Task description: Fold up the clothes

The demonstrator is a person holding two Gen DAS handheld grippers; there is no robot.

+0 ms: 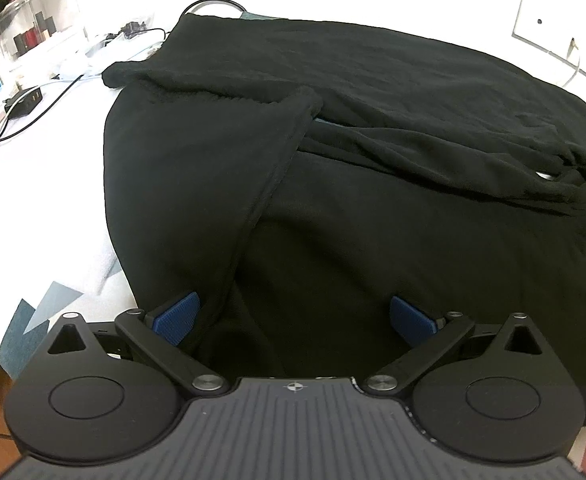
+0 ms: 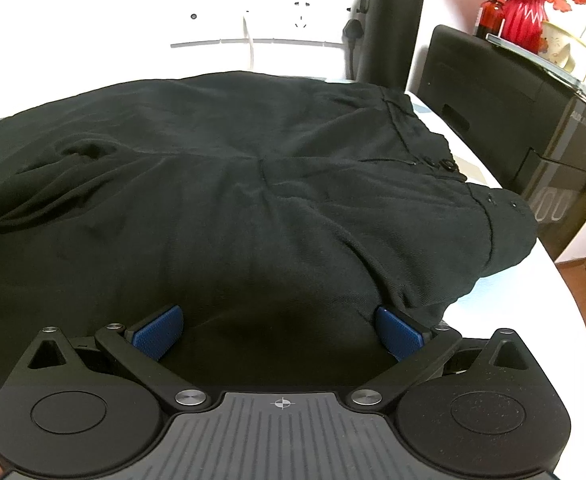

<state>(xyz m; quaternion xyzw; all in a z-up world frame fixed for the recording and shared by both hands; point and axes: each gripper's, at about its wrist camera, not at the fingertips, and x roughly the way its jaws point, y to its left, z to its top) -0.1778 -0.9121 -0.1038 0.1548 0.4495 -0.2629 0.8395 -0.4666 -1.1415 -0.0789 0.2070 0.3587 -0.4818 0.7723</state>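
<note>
Gripper (image 1: 295,320) base hides black trousers' (image 1: 373,208) near edge.

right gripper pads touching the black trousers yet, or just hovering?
Cannot tell. In the right wrist view the right gripper is open over the black trousers, the dark cloth filling the space between its pads, but no contact or gap shows plainly.

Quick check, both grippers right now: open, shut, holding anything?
Left gripper: open, jaws spread wide over the black trousers, nothing clamped.
Right gripper: open, jaws spread at the trousers' near edge, nothing clamped.
</note>
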